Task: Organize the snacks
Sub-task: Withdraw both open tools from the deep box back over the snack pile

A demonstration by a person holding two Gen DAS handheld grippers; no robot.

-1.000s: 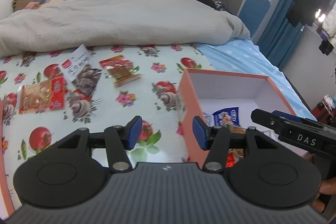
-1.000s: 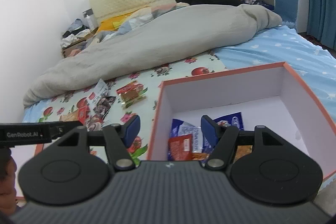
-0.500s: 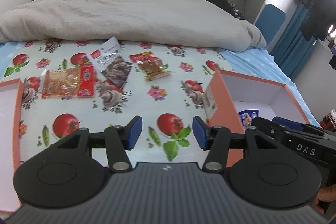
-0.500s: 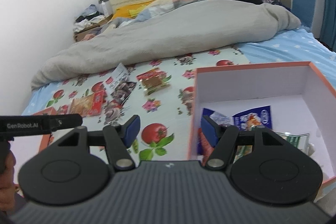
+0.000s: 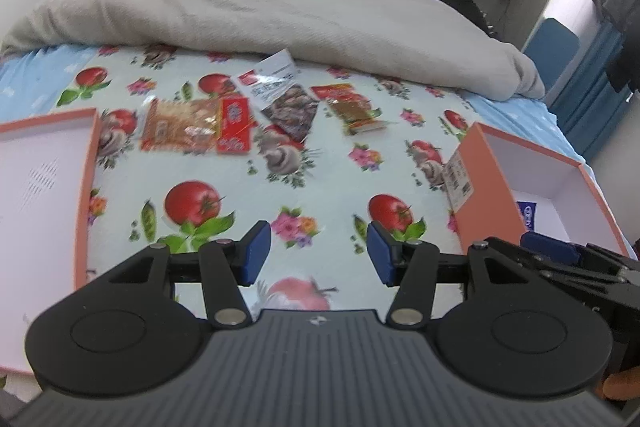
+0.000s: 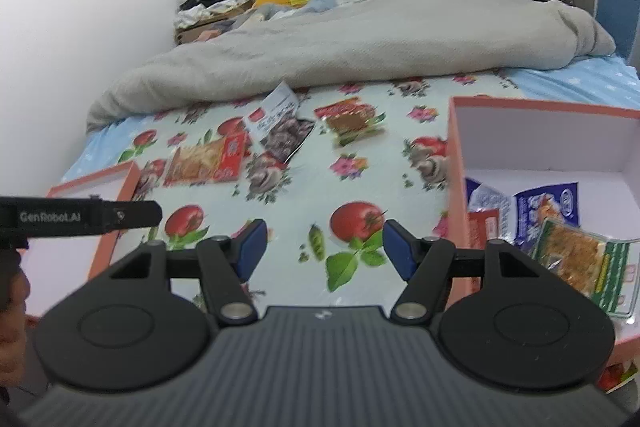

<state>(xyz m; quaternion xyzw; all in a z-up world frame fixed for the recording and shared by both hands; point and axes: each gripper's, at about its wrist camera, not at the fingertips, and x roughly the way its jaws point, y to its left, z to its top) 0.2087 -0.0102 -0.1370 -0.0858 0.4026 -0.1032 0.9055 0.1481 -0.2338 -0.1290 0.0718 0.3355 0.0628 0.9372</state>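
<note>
Left wrist view: our left gripper [image 5: 318,253] and right gripper [image 6: 322,249] spread empty, three snack packets [image 5: 196,126] lying beyond the fingertips.

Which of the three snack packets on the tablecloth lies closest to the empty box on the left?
The orange and red packet; the dark packet and the small red one lie further right.

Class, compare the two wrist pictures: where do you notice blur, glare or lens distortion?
Left wrist view: fisheye bends the orange box wall; glare streaks the white-topped snack packet; the tablecloth smears near the lens. Right wrist view: the red snack packet is motion-blurred; the grey duvet bulges.
</note>
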